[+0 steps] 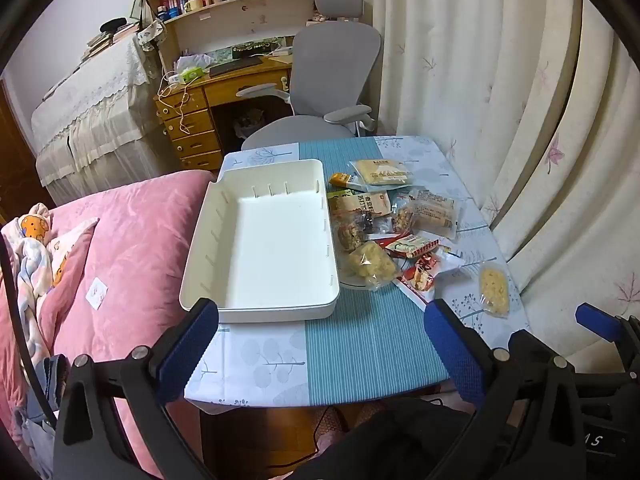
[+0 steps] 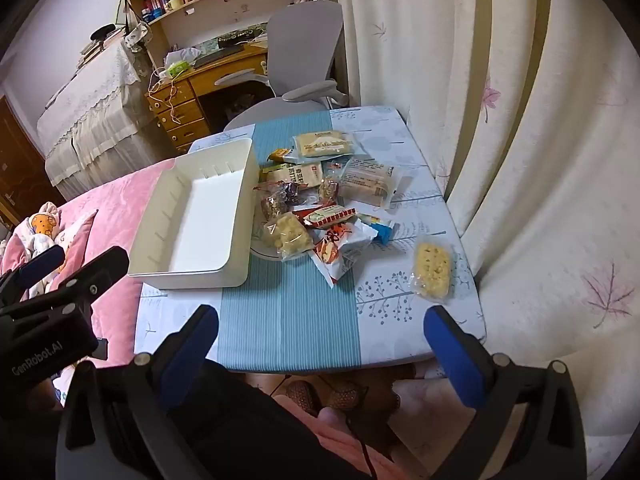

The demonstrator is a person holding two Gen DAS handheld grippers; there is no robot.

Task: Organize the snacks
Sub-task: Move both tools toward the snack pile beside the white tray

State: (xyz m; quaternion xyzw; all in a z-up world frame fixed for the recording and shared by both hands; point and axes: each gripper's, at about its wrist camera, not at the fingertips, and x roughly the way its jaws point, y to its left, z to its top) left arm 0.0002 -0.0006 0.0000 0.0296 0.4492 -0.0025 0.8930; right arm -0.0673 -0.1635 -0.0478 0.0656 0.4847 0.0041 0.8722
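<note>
We are starting: the white bin (image 1: 276, 240) is sitting empty, snack packets (image 1: 384, 224) piled at its 3 o'clock, both the left gripper (image 1: 320, 344) and right gripper (image 2: 320, 340) spread, holding nothing.

White bin (image 1: 260, 240), blue-striped tablecloth (image 1: 360, 340), pink quilt (image 1: 140, 240)

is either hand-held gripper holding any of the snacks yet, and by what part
Nothing is held. The left hand-held gripper and right hand-held gripper both stand open over the table's near edge, short of the snacks and white tray.
</note>
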